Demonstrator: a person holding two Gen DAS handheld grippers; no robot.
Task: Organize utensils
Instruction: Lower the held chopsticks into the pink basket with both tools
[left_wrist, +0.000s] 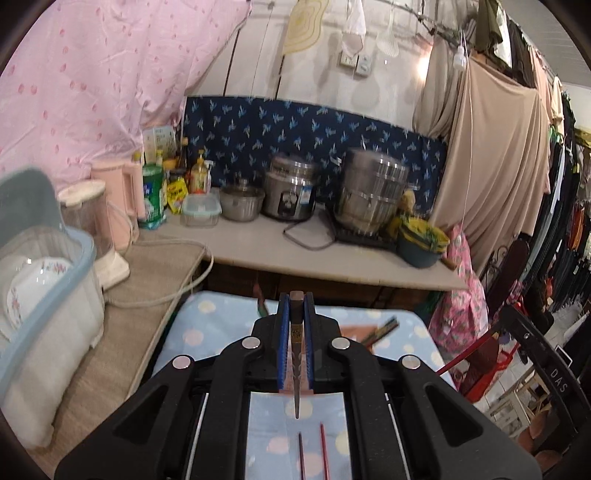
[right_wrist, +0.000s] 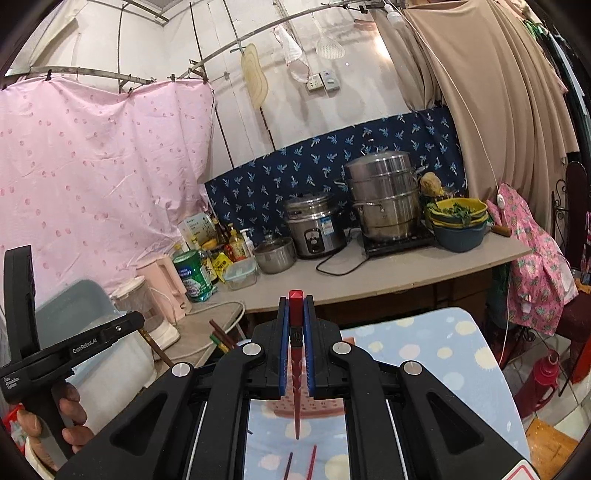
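While clamped lengthwise, each tool's chopstick (left_wrist: 296, 354) (right_wrist: 296, 354) points its tip backward.

Count: 2 claws, left (left_wrist: 296, 314) and right (right_wrist: 296, 314), 1 chopstick clamped in each, dark brown (left_wrist: 296, 354) and red (right_wrist: 296, 354); 2 more chopsticks (left_wrist: 312, 454) on the dotted cloth (left_wrist: 207, 325); 1 rice cooker (right_wrist: 314, 229), 1 steamer pot (right_wrist: 384, 195).

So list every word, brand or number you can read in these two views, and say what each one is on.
"GenRoboAI": on the black arm of the left gripper's handle.
"DAS": on the black curved bar at the right edge of the left wrist view.
"Data Acquisition System": small print on the same handle, barely legible.
Green bottle, yellow packet, white box, rice cooker sticker: print too small or blurred to read.
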